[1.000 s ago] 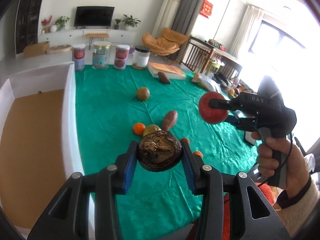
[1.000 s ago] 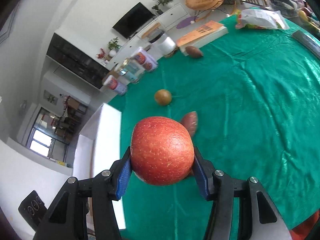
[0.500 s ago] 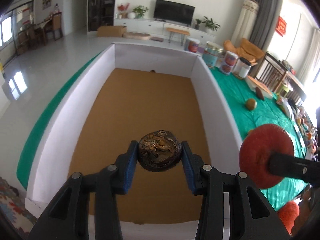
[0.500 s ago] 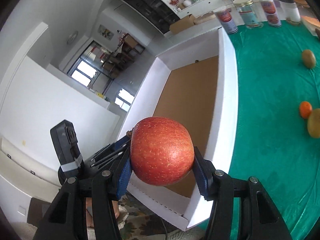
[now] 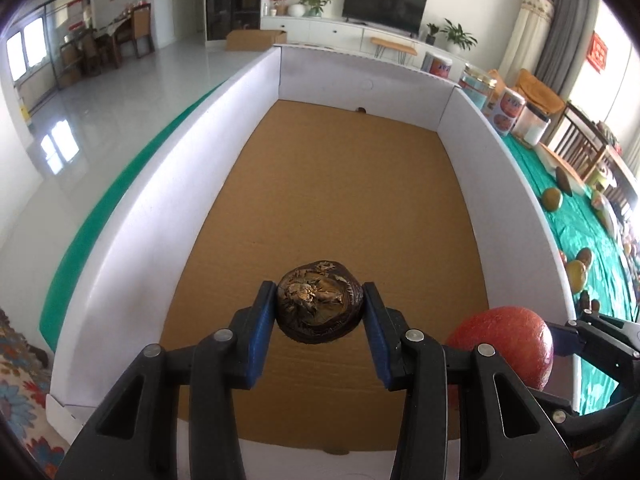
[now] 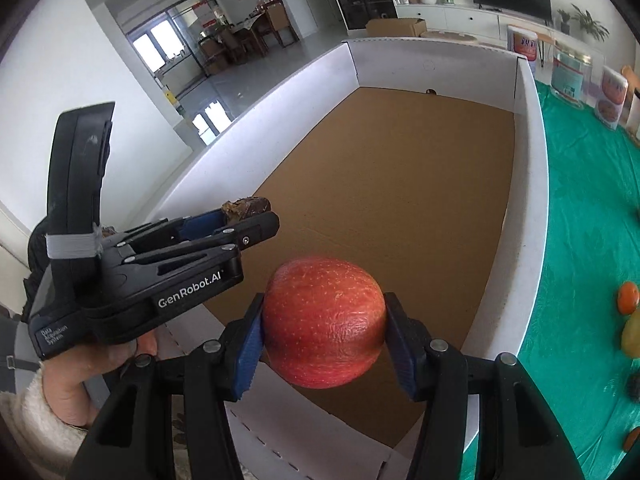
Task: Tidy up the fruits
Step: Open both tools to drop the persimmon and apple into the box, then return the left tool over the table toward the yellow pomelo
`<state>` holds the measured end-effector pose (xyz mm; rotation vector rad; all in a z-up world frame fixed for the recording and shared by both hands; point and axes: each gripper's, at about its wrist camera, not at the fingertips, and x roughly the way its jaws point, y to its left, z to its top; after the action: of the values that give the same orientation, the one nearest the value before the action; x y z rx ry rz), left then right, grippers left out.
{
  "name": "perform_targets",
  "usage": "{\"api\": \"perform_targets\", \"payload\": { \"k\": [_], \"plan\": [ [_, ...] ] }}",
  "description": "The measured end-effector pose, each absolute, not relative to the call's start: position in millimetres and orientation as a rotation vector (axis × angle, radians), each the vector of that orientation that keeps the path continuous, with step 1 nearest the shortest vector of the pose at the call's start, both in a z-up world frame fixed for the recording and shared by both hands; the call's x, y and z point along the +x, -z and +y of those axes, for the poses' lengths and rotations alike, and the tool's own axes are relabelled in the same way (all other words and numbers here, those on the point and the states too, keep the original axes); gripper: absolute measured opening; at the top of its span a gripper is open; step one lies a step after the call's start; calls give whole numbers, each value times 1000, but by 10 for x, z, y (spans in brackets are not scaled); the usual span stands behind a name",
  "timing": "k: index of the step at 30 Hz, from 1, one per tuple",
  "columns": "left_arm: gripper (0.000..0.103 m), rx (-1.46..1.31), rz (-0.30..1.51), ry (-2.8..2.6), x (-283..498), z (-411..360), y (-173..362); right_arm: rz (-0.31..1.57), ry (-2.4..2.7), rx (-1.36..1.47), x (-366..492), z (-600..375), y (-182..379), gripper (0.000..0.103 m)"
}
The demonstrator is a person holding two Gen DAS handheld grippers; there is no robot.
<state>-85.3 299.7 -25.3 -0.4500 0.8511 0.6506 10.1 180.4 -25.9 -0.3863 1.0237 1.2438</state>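
Observation:
My left gripper [image 5: 320, 308] is shut on a dark brown wrinkled fruit [image 5: 320, 306] and holds it over the near end of a white-walled box [image 5: 152, 216] with a brown cardboard floor. My right gripper [image 6: 324, 324] is shut on a red apple [image 6: 324, 320] and holds it above the box's near right part. The apple also shows in the left wrist view [image 5: 508, 340], just right of my left gripper. The left gripper with the dark fruit [image 6: 248, 206] shows in the right wrist view, to the left of the apple.
The box floor holds only a small dark speck at its far wall [image 5: 360, 110]. On the green tablecloth [image 6: 588, 216] right of the box lie several loose fruits, among them an orange [image 6: 628, 298] and a brown round fruit [image 5: 552, 199]. Tins [image 5: 506, 112] stand at the far end.
Both grippers swung left from over the green cloth to over the box, each still holding its fruit. In the last half second they came lower and closer into the box.

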Motion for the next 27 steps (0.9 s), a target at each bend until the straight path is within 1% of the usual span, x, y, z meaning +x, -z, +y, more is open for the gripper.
{"api": "perform_targets", "payload": {
  "k": [1,2,3,4,6,8,10,12,17,20,23,25,26,27],
  "plan": [
    [45,-449,846,-657,-860,2994,242,1017,-1241,-390,113,1815,270,56],
    [48,-448,840,-663,-864,2992,234,1011,-1242,-382,87,1793,243,57],
    [54,-447,838,-668,-866,2989,229,1006,-1243,-362,115,1781,236,57],
    [57,-445,835,-674,-868,2987,220,999,-1242,-339,143,1753,206,57],
    [71,-445,821,-687,-899,2988,191,987,-1244,-293,229,1653,110,59],
    [74,-450,800,-693,-934,2970,145,957,-1244,-242,306,1545,-39,61],
    [76,-454,770,-680,-937,2924,67,919,-1236,-195,397,1365,-196,66],
    [82,-438,736,-654,-902,2810,-48,881,-1214,-150,470,1046,-351,75],
    [90,-368,662,-505,-608,2292,-335,776,-1082,-55,644,-76,-778,80],
    [92,-357,649,-358,-333,1875,-428,721,-932,-118,711,-865,-1175,84],
    [92,-329,660,-206,8,1383,-502,757,-719,-297,766,-1494,-1622,87],
    [93,-324,671,-102,204,1047,-537,808,-558,-502,793,-1713,-1774,97],
    [96,-331,680,-48,302,889,-535,819,-506,-582,777,-1810,-1765,103],
    [98,-341,690,-4,388,739,-522,820,-480,-616,754,-1886,-1739,103]
  ]
}}
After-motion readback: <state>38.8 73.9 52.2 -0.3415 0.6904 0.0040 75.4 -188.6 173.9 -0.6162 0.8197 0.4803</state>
